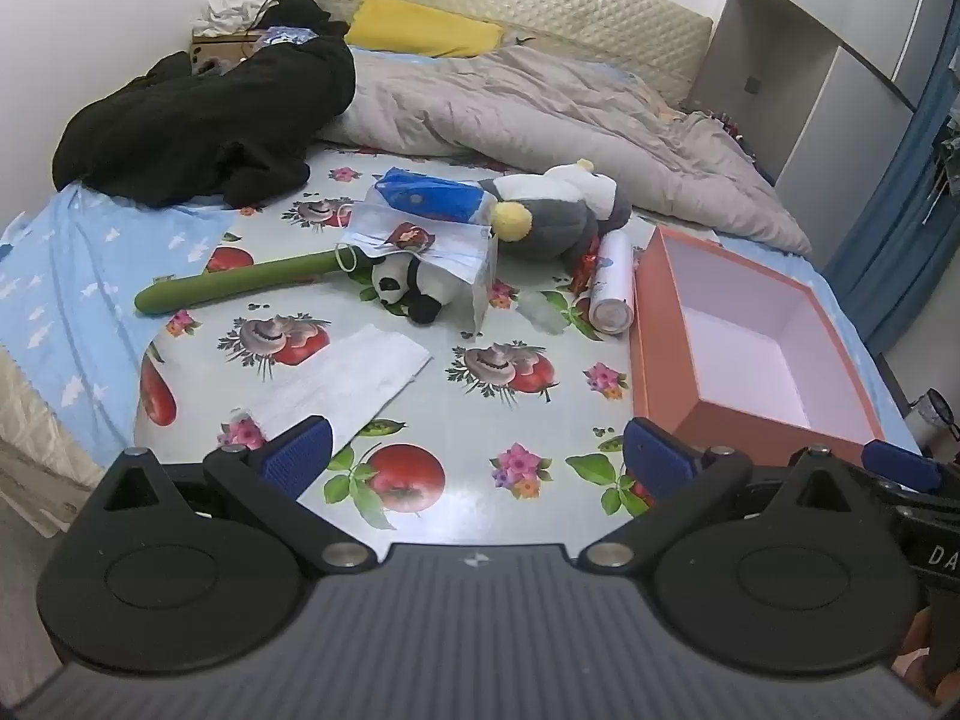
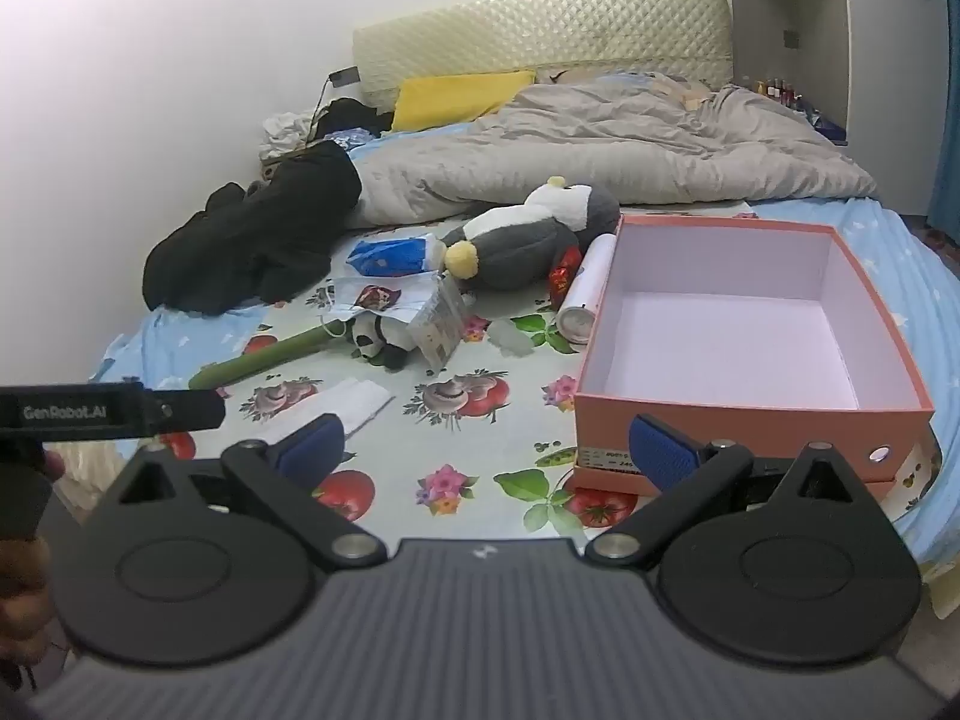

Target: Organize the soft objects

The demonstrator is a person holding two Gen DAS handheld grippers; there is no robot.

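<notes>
A grey and white penguin plush (image 1: 558,207) (image 2: 528,240) lies at the back of a fruit-patterned cloth (image 1: 456,396) (image 2: 420,438) spread on the bed. A small panda plush (image 1: 402,288) (image 2: 375,342) lies partly under blue face masks (image 1: 420,240) (image 2: 384,300). An empty orange box (image 1: 660,354) (image 2: 750,420) stands to the right. My left gripper (image 1: 477,459) hovers open over the cloth's near edge, holding nothing. My right gripper (image 2: 489,453) is open too, its right finger in front of the box's near left corner.
A green cucumber-shaped stick (image 1: 240,285) (image 2: 264,357), a folded white cloth (image 1: 348,384) (image 2: 354,402), a white spray can (image 1: 612,282) (image 2: 585,294) and a blue packet (image 1: 432,195) lie on the cloth. Black clothing (image 1: 210,126), a grey duvet (image 1: 528,108) and a yellow pillow (image 1: 420,27) lie behind.
</notes>
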